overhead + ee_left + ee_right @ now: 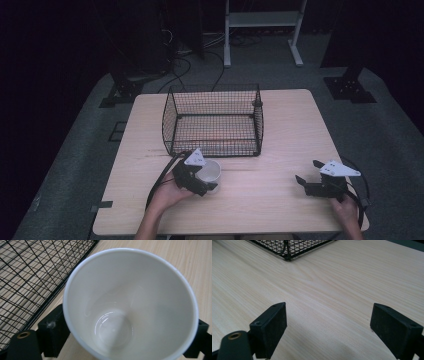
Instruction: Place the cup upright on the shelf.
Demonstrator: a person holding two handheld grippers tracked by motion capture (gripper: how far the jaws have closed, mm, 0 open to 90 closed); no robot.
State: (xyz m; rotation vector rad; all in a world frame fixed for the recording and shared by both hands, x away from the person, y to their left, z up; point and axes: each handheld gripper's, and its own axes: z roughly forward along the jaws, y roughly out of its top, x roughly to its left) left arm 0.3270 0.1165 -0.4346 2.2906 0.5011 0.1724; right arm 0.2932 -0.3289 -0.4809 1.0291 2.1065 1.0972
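The cup [130,305] is running off the left gripper view's bottom edge, hiding both pads' faces. The basket [289,247] is getting cropped at the right gripper view's top edge.

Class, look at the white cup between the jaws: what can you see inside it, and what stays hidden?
Inside the white cup is bare glazed wall and bottom, empty. The table beneath it is covered by the cup itself.

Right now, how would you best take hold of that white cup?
By its outer wall, one jaw on each side, coming from the near edge of the table. The white cup stands upright, open and empty, tapering downward. The left gripper already straddles it that way, pads against its sides.
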